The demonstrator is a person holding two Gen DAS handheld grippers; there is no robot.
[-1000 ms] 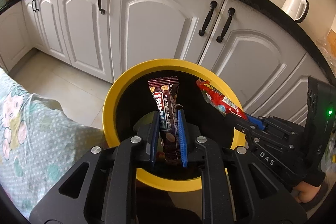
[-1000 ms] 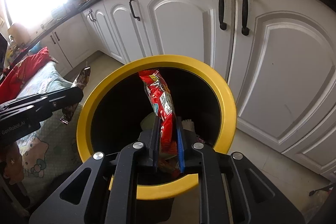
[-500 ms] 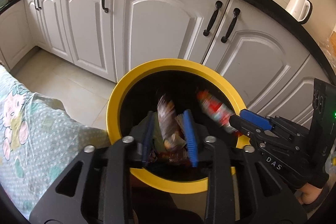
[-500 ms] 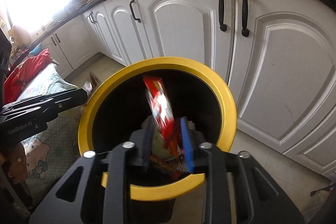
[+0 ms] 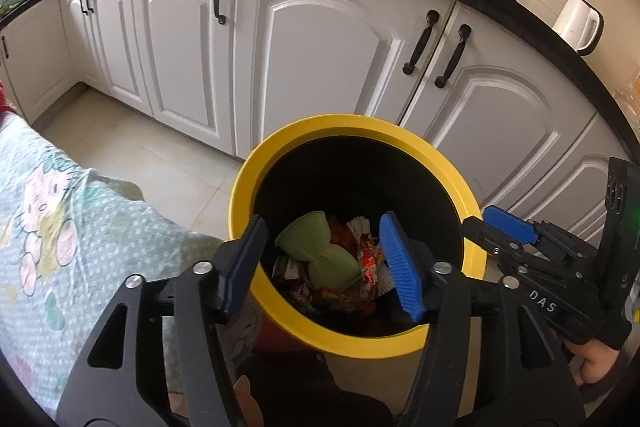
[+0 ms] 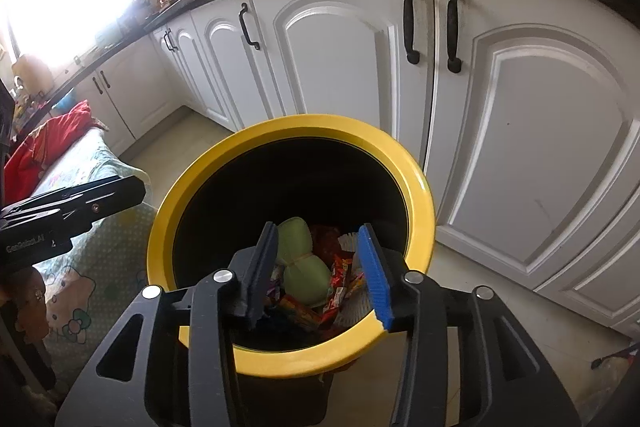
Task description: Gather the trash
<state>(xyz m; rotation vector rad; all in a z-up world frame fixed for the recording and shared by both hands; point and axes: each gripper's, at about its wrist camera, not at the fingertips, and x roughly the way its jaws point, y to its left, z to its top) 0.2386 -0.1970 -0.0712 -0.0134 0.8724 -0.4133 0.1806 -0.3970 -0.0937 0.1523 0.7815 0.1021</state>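
Observation:
A black bin with a yellow rim [image 5: 304, 131] [image 6: 420, 183] stands on the floor in front of white cabinets. Inside lie several snack wrappers [image 5: 370, 259] [image 6: 340, 273] and a crumpled green piece [image 5: 320, 251] [image 6: 298, 251]. My left gripper [image 5: 324, 259] is open and empty over the bin's mouth. My right gripper [image 6: 320, 267] is open and empty over the bin too; it shows at the right edge of the left wrist view [image 5: 508, 227]. The left gripper's body shows at the left in the right wrist view [image 6: 72, 203].
White cabinet doors with black handles [image 5: 424, 43] [image 6: 412, 23] stand behind the bin under a dark countertop. A white kettle [image 5: 576, 23] sits on the counter. A patterned cloth-covered surface [image 5: 48, 211] [image 6: 80, 267] lies left of the bin. Tiled floor [image 5: 132, 143] is between.
Both grippers opened. The brown snack wrapper left the left gripper and the red wrapper left the right gripper; both dropped into the bin.

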